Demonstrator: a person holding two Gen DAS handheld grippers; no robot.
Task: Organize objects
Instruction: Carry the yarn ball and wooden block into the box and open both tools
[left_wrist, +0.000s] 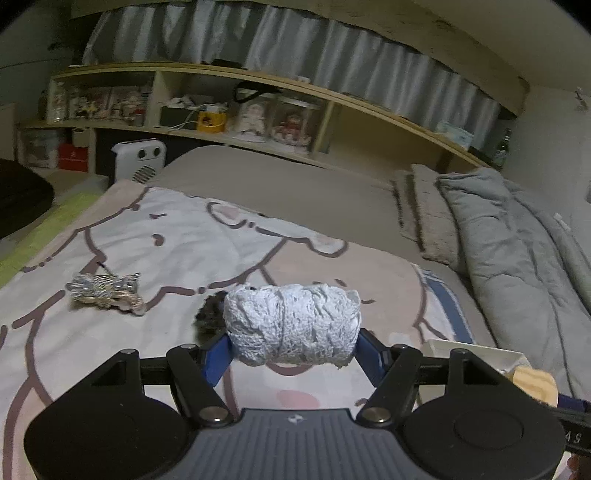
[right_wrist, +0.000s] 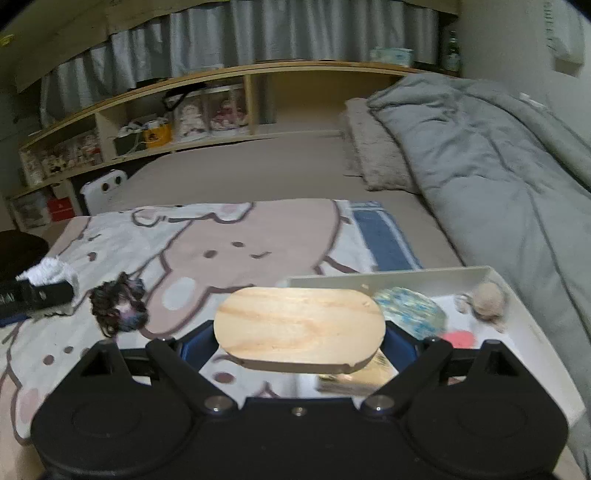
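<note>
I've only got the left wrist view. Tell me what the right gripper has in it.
Observer: The right gripper holds an oval wooden board flat between its fingers.
Operator: Report what's in the white tray. I see only a corner of it.
Observer: The tray holds a blue-green yarn ball, just behind the board.
Operator: Now give me the tray's far right corner.
Observer: A beige ball sits there, apart from the yarn ball.
</note>
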